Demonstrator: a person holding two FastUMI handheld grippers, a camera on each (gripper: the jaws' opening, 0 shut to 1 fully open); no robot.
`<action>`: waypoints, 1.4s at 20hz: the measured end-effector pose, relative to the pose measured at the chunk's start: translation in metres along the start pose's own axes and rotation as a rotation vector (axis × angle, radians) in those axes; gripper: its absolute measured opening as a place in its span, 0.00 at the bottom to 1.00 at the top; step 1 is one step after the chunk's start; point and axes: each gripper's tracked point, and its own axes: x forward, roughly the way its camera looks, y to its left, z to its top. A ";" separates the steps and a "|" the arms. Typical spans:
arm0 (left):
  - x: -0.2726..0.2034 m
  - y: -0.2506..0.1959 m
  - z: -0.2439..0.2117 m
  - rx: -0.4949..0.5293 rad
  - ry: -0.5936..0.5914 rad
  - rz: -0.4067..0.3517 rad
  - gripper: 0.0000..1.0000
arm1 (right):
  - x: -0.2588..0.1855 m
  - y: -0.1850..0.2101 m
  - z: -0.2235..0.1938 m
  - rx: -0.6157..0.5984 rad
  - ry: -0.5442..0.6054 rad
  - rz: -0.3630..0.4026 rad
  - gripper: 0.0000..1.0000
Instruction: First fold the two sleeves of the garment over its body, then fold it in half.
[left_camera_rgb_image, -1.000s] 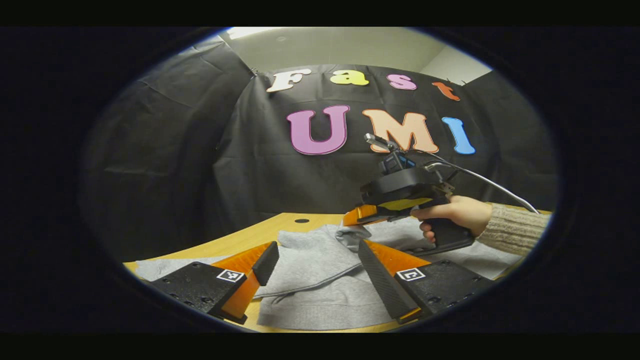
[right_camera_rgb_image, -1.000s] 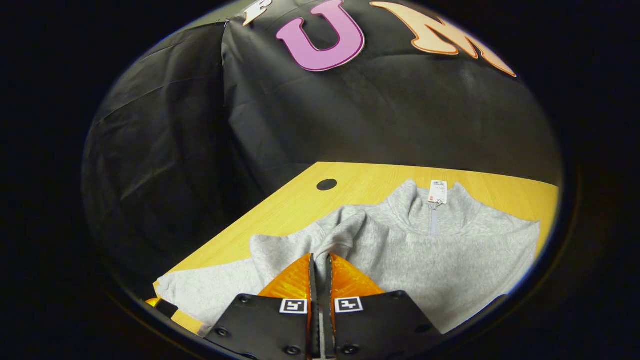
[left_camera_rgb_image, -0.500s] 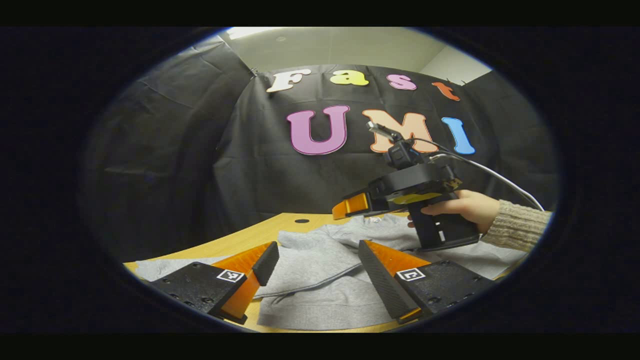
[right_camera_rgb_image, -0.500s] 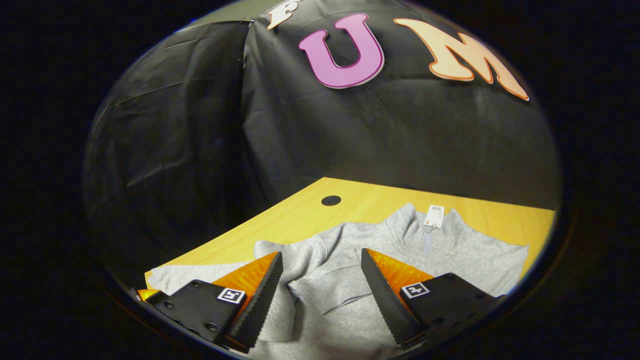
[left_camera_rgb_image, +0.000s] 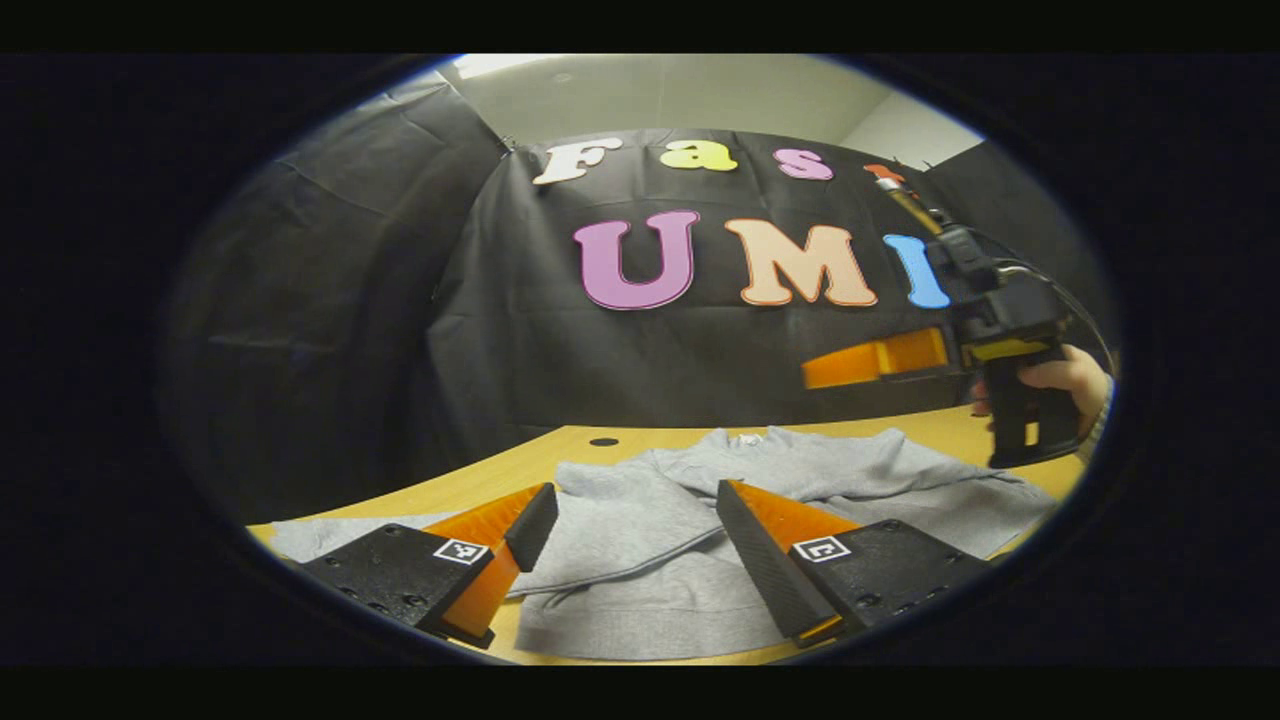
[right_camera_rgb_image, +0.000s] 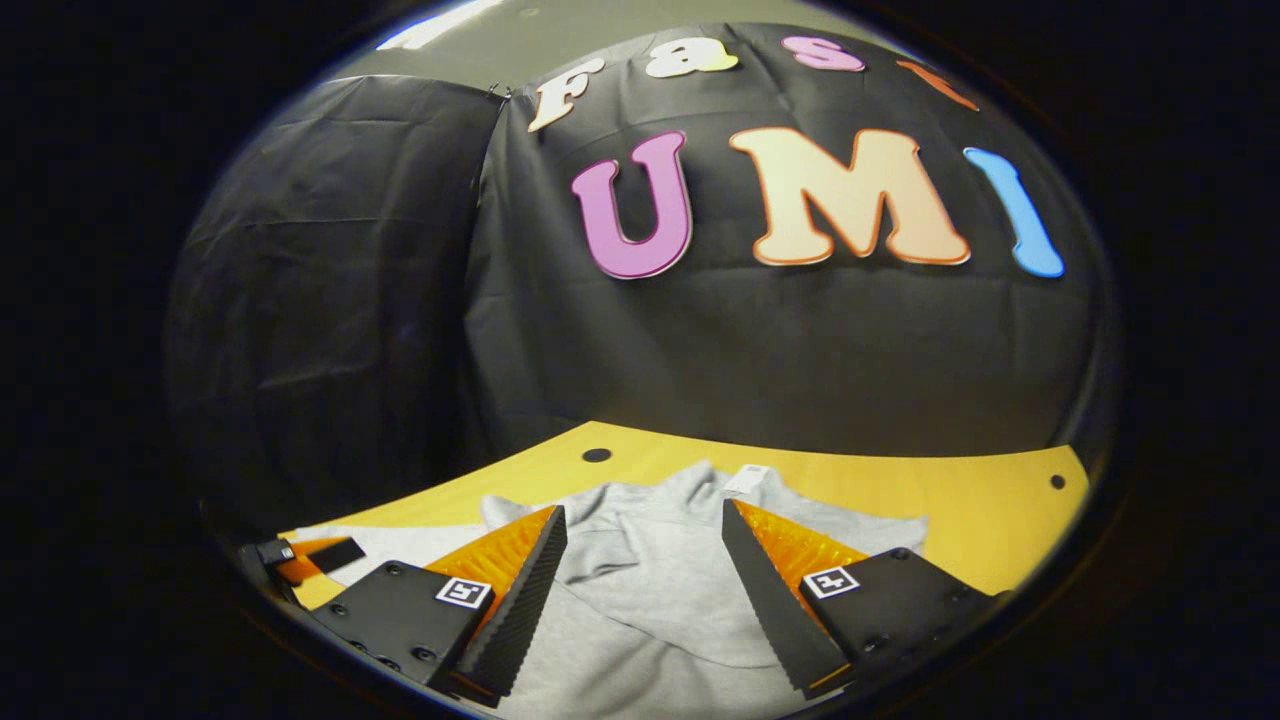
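Black cloth, creased and matte, hangs behind one pale wooden surface (right_camera_rgb_image: 960, 500) with a smooth finish and two small round holes (right_camera_rgb_image: 597, 455) along its far part, both seen in the right gripper view; the left gripper view catches just one hole. One garment (left_camera_rgb_image: 640, 560) lies flat on that surface: a grey sweatshirt of soft, fleecy knit with a ribbed hem nearest the left gripper. One sleeve is folded across its body, leaving a diagonal edge over the chest. A small white tag (right_camera_rgb_image: 748, 478) at the stand-up collar is plain in the right gripper view and barely a speck in the left. Two grippers are present. The left gripper (left_camera_rgb_image: 625, 540) sits low over the hem, its jaws wide apart with ridged inner faces, gripping nothing. The right gripper (right_camera_rgb_image: 640, 570) hovers above the sweatshirt's body, its jaws likewise spread wide and empty. From the left gripper view the right gripper (left_camera_rgb_image: 870, 362) appears raised well above the surface at the right, held by a hand (left_camera_rgb_image: 1065, 378) with a knitted cuff, a cable trailing behind it.
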 end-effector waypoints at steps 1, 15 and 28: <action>0.001 0.000 0.000 0.001 0.001 0.002 0.94 | -0.017 -0.012 -0.004 0.005 -0.007 -0.022 0.97; -0.042 0.115 -0.021 0.122 0.294 0.076 0.95 | -0.185 -0.095 -0.034 0.175 -0.180 -0.183 0.97; -0.093 0.219 -0.101 0.170 0.714 0.156 0.94 | -0.191 -0.094 -0.052 0.065 -0.147 -0.201 0.97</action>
